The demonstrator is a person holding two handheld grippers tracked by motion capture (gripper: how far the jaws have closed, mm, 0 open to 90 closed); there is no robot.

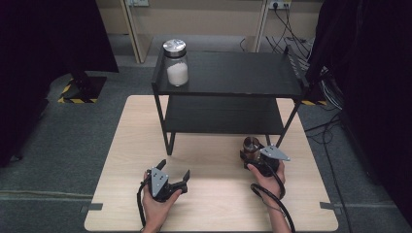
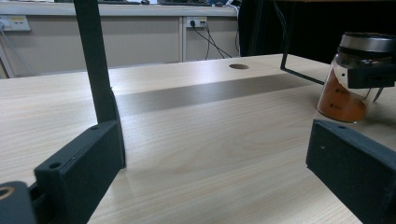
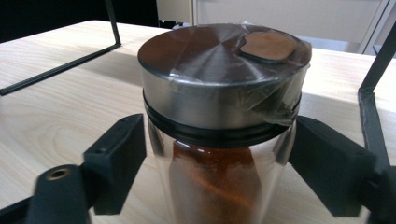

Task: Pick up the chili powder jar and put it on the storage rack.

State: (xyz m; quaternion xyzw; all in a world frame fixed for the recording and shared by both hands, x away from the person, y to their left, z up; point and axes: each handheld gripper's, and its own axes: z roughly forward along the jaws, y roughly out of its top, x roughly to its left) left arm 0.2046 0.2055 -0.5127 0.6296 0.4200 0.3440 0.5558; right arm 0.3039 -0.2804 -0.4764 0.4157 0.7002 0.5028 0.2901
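The right gripper [image 1: 253,154] has its jaws clamped around a glass jar of orange-red powder [image 3: 224,135], gripping just below its metal lid. The jar stands on the wooden table [image 1: 214,194] at the near right, beside the black shelf's [image 1: 228,73] right leg. The left gripper [image 1: 174,171] rests at the near left, jaws apart and holding nothing.
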